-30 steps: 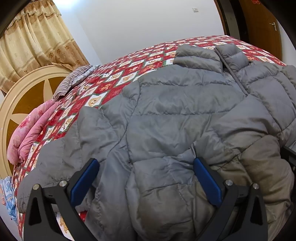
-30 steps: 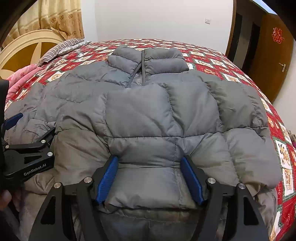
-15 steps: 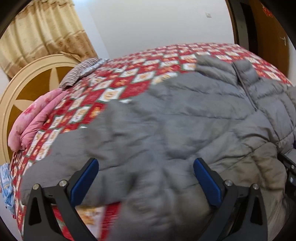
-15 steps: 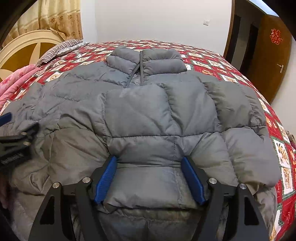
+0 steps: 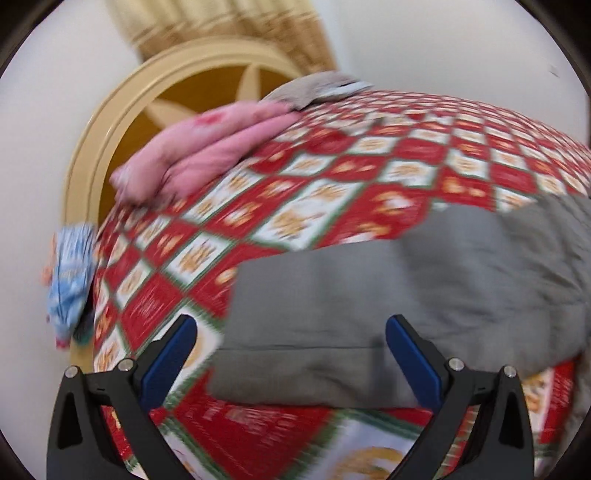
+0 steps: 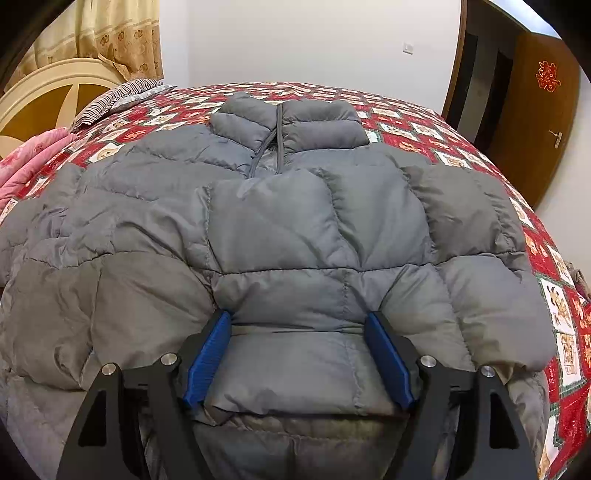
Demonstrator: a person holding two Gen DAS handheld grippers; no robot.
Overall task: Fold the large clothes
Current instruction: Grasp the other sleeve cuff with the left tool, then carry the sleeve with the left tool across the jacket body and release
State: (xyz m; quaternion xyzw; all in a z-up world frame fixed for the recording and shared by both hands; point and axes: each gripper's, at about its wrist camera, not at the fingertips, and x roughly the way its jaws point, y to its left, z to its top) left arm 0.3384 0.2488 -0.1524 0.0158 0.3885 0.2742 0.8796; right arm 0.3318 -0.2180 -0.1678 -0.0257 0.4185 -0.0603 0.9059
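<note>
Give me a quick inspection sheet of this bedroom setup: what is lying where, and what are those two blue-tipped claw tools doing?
Surface: red and white patterned bedspread covering the bed.
Job's things: grey quilted puffer jacket spread flat, collar at the far end, zip partly open at the neck.
Clutter: pink folded blanket and striped pillow near the headboard; blue patterned cloth hanging at the bed's edge.
Grippers: left gripper open, fingers wide, over a jacket sleeve end, view blurred; right gripper open, fingers either side of a jacket fold, grip not evident.
Cables: nothing seen.
Surroundings: cream round headboard, beige curtain, brown wooden door, white wall.
</note>
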